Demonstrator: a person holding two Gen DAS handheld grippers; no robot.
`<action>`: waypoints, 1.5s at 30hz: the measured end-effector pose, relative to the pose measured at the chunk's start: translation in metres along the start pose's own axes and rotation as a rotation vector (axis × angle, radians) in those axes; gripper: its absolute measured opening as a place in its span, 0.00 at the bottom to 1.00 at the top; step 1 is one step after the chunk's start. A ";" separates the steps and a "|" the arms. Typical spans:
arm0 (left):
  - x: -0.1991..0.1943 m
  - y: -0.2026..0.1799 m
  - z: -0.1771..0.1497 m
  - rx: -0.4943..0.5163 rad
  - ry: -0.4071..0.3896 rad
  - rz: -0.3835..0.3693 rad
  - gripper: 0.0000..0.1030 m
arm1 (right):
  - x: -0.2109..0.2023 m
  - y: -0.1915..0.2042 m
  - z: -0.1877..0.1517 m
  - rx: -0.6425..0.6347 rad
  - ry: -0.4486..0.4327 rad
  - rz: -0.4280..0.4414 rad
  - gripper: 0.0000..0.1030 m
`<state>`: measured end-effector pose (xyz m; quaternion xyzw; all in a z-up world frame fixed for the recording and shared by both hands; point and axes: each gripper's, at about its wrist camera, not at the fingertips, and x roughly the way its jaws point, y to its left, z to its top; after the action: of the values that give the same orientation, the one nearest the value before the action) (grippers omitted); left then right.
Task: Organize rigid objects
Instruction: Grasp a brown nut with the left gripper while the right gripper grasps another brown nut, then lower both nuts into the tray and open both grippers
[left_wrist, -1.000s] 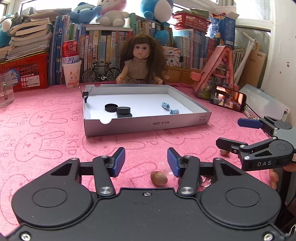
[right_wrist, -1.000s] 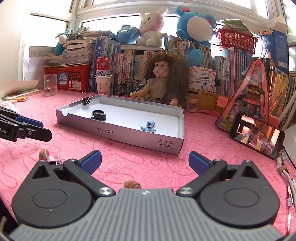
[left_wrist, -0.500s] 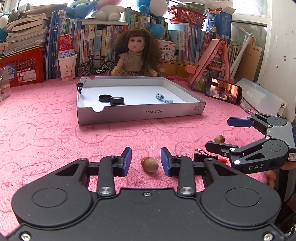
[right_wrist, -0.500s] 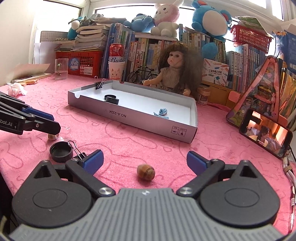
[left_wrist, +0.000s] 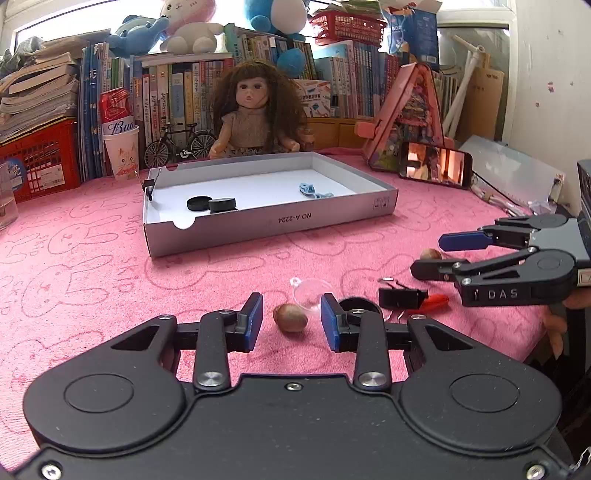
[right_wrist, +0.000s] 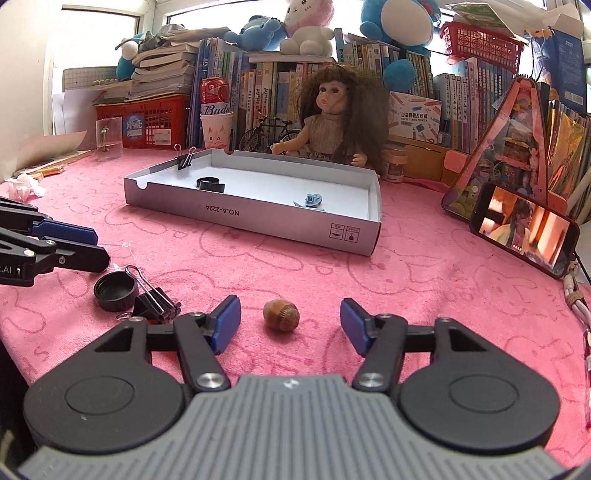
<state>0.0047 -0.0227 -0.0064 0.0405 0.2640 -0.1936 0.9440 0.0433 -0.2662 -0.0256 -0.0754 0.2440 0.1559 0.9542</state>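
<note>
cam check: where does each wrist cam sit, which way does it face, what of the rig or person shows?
Left wrist: sits on the left gripper, looks along its fingers at a nut, tray behind; right gripper and fingertips at right edge.
Right wrist: sits on the right gripper, jaws closing around a second nut, untouched; left gripper at left edge.
Shared: tray, doll, phone, pink cloth.

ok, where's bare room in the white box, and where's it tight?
In the white box, the middle floor is bare between the black caps and the blue clip. The cloth before its front wall is free. It is crowded around the binder clip and loose cap.
</note>
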 end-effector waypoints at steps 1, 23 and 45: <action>0.001 0.000 -0.001 0.001 0.005 0.000 0.32 | 0.000 0.000 -0.001 0.002 -0.001 0.005 0.59; 0.013 0.020 0.026 -0.075 -0.028 0.076 0.19 | 0.007 -0.008 0.023 0.086 -0.022 -0.073 0.25; 0.054 0.061 0.087 -0.211 -0.072 0.084 0.19 | 0.055 -0.042 0.075 0.260 -0.007 -0.096 0.25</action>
<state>0.1129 -0.0004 0.0387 -0.0553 0.2468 -0.1264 0.9592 0.1357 -0.2747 0.0154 0.0379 0.2549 0.0772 0.9631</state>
